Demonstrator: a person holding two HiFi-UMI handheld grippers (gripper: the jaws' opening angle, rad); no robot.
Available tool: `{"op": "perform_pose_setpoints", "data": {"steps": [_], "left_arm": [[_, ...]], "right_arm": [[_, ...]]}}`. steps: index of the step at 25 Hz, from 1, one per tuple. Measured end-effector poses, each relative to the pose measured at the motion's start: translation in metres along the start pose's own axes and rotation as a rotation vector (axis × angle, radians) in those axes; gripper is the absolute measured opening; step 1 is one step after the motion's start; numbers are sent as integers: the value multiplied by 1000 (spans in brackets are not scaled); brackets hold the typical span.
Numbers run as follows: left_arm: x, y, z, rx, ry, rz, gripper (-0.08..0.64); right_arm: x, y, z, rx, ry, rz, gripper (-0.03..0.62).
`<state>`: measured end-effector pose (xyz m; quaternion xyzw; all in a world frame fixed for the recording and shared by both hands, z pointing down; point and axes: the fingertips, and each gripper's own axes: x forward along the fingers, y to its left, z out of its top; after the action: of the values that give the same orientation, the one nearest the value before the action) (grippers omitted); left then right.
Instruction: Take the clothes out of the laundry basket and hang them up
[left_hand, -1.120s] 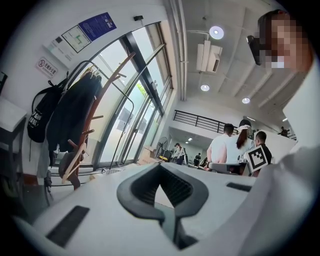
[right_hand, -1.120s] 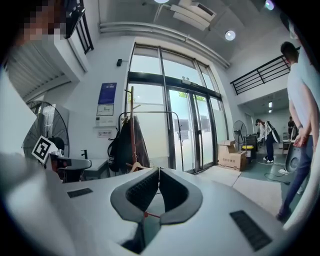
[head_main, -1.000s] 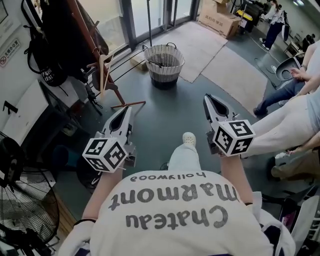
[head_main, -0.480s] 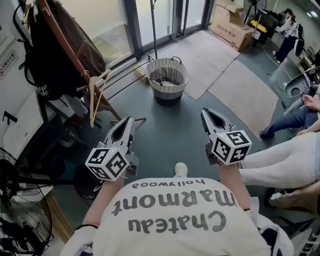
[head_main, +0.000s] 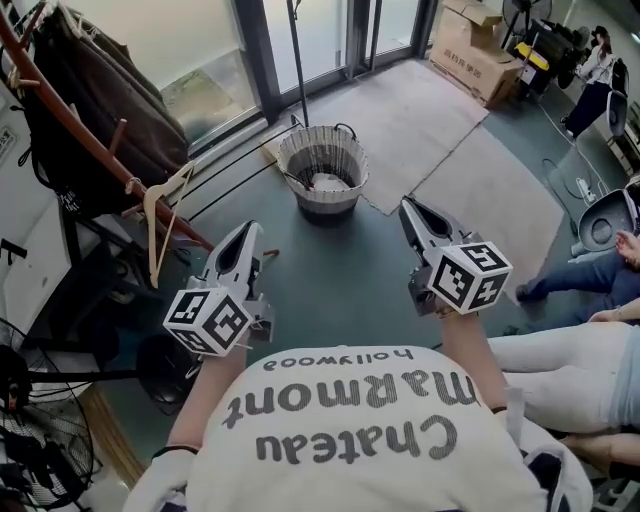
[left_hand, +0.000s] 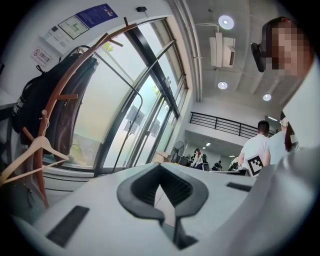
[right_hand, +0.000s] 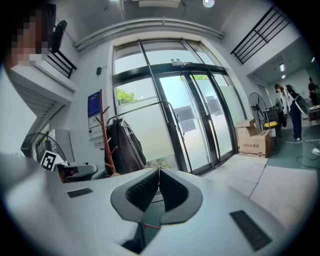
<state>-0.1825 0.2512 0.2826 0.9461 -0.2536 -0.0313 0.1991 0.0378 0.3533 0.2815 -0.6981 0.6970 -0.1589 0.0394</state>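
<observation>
Both tools are empty and closed: your left gripper (head_main: 244, 235) and right gripper (head_main: 412, 212) each have their jaws pressed together with nothing between them, which the two gripper views show plainly. You hold them level in front of your body and pointed forward, probably because nothing is in reach to grab and this is just the approach. The laundry basket (head_main: 322, 196) stands on the dark floor well ahead of you, between the two grippers in the head view and near the glass doors. A pale bit of clothes (head_main: 326, 182) shows inside it, but it's too small to say what it is. On your left an empty wooden hanger (head_main: 168, 185) hangs on the coat rack (right_hand: 104, 145) beside a dark jacket (head_main: 100, 110). That is a likely spot for what comes out of the basket. Only the head view shows the basket and the floor. Both gripper views tilt upward and miss the basket completely. The left gripper view gives the rack, hanger and jacket from below, plus the ceiling and people far back. The right gripper view gives the doors, the rack from further off and cardboard boxes (right_hand: 254, 139) at the right. The task looks barely started, with no clothes in hand.
</observation>
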Motion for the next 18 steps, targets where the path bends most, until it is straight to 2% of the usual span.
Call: {"op": "perform_pose_setpoints", "data": {"steps": [4, 9, 15, 18], "left_arm": [[27, -8, -7, -2, 1, 6, 8], [43, -6, -29, -42, 41, 26, 8], [48, -1, -48, -69, 81, 37, 8], [53, 7, -46, -67, 88, 33, 8]], "right_arm": [[6, -25, 1, 12, 12, 20, 30], [10, -38, -21, 22, 82, 48, 29], [12, -54, -51, 16, 130, -24, 31], [22, -53, -42, 30, 82, -26, 31]]}}
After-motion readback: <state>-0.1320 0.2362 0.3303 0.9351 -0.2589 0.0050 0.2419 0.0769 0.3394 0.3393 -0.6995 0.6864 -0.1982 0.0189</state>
